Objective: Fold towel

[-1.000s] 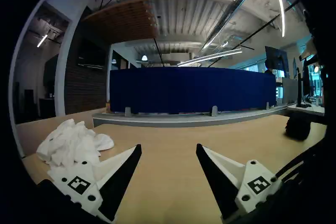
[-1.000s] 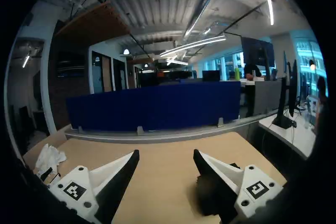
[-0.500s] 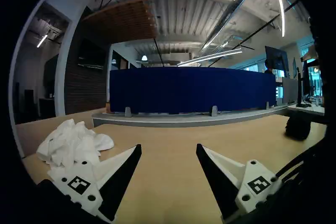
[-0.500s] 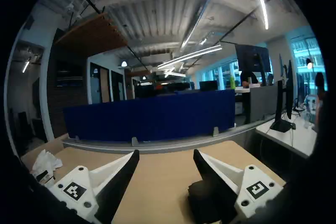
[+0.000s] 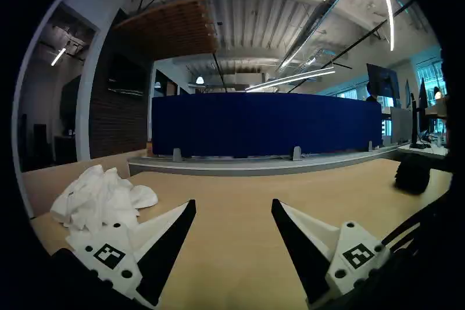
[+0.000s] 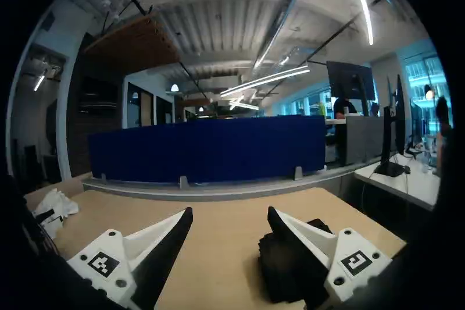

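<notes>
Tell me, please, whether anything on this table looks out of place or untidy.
The white towel lies in a crumpled heap near the left edge of the table, not spread flat or folded. A dark bundle sits at the far right; what it is, I cannot tell. Nothing looks spilled or damaged.

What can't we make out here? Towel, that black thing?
Crumpled white towel, left gripper view: near edge behind a finger of the left gripper; corners lost in the bunching.
Same towel, right gripper view: small, far left, partly behind something dark.
Black lumpy object, right gripper view: partly behind the right gripper's finger, too dark to identify.
</notes>
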Action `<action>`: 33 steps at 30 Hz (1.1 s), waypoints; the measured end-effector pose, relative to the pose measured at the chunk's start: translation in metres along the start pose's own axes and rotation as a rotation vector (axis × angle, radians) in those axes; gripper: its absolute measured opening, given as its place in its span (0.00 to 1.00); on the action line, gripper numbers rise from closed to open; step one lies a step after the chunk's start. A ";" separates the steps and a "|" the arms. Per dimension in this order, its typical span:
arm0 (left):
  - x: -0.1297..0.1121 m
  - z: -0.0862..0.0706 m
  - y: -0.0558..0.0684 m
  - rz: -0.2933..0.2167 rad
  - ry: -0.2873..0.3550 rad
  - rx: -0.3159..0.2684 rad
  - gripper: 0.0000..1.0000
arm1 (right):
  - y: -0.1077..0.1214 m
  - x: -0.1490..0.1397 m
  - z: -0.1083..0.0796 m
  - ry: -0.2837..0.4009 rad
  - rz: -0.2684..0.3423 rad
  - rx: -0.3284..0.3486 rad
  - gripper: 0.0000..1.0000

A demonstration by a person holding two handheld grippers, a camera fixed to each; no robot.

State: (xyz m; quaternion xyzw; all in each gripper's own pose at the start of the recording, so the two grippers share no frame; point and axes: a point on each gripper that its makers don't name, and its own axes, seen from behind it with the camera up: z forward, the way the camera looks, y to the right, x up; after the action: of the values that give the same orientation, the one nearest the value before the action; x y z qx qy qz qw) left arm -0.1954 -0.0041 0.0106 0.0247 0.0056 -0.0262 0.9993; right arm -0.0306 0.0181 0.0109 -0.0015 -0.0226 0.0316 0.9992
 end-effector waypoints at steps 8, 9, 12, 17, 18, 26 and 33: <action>0.000 -0.001 0.000 0.000 0.000 0.000 0.97 | -0.009 -0.043 0.003 0.034 -0.039 0.032 1.00; 0.000 -0.001 0.000 0.000 0.000 0.000 0.97 | -0.009 -0.050 0.004 0.032 -0.040 0.033 1.00; 0.000 -0.001 -0.001 0.000 0.000 0.000 0.97 | -0.007 -0.066 0.007 0.027 -0.042 0.032 1.00; 0.000 -0.001 -0.001 0.000 0.000 0.000 0.97 | 0.000 -0.077 0.010 0.038 -0.028 0.012 1.00; 0.000 -0.001 -0.001 0.000 0.000 0.000 0.97 | 0.000 -0.079 0.011 0.038 -0.022 0.011 1.00; 0.001 -0.001 -0.001 0.000 0.000 0.000 0.97 | 0.004 -0.095 0.020 0.025 0.044 -0.001 1.00; 0.001 -0.001 -0.002 0.001 0.000 0.000 0.97 | 0.000 -0.103 0.022 0.024 0.068 0.010 1.00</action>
State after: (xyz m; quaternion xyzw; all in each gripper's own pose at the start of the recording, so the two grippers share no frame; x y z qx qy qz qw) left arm -0.1942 -0.0057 0.0092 0.0248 0.0056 -0.0259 0.9993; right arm -0.1339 0.0113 0.0279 0.0023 -0.0105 0.0656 0.9978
